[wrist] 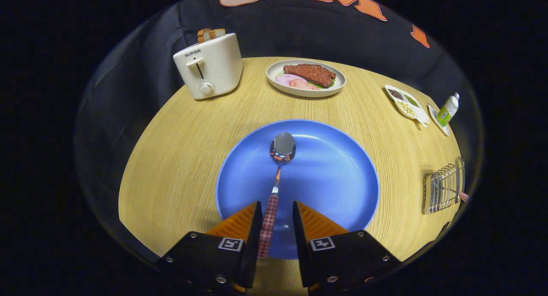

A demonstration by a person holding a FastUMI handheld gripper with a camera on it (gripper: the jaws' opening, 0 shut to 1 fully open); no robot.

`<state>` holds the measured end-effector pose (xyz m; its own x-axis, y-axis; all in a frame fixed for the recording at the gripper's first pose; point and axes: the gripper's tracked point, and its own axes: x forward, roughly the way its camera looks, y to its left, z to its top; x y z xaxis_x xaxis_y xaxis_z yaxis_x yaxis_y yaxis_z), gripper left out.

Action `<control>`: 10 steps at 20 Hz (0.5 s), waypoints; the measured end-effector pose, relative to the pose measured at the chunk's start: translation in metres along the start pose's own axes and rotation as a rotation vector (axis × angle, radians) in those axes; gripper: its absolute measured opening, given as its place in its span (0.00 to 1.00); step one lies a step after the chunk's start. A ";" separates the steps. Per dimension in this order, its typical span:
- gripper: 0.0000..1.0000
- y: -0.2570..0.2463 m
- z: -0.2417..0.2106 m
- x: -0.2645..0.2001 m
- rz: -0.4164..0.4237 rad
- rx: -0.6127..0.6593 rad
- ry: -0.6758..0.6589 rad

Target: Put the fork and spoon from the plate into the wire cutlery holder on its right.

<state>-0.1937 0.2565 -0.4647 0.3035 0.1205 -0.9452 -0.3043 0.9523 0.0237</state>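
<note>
A metal spoon (282, 148) with a red-checked handle lies on the blue plate (334, 176), bowl pointing away from me. My gripper (277, 207) is low over the plate's near edge, with one finger on each side of the spoon's handle. The handle lies close to the left finger and a gap shows on its right side, so the fingers are open around it. The wire cutlery holder (443, 188) stands on the table to the right of the plate. A red-checked handle (463, 196) sticks out of its far side; the rest of that piece is hidden by the wires.
On the round wooden table (180, 159), a cream toaster (209, 65) with bread stands beyond the plate to the left. A plate of meat (306, 77) sits straight beyond. A divided condiment dish (406, 102) and a small green bottle (448, 109) are beyond the holder.
</note>
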 end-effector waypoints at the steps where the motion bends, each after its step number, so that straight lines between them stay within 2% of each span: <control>1: 0.35 0.001 -0.003 0.000 0.002 -0.004 0.003; 4: 0.19 -0.002 -0.008 -0.001 -0.006 -0.001 -0.004; 6: 0.12 -0.005 -0.006 -0.003 0.002 -0.007 -0.023; 10: 0.09 -0.012 0.004 -0.014 0.037 -0.011 -0.051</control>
<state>-0.1904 0.2446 -0.4505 0.3377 0.1703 -0.9257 -0.3265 0.9436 0.0545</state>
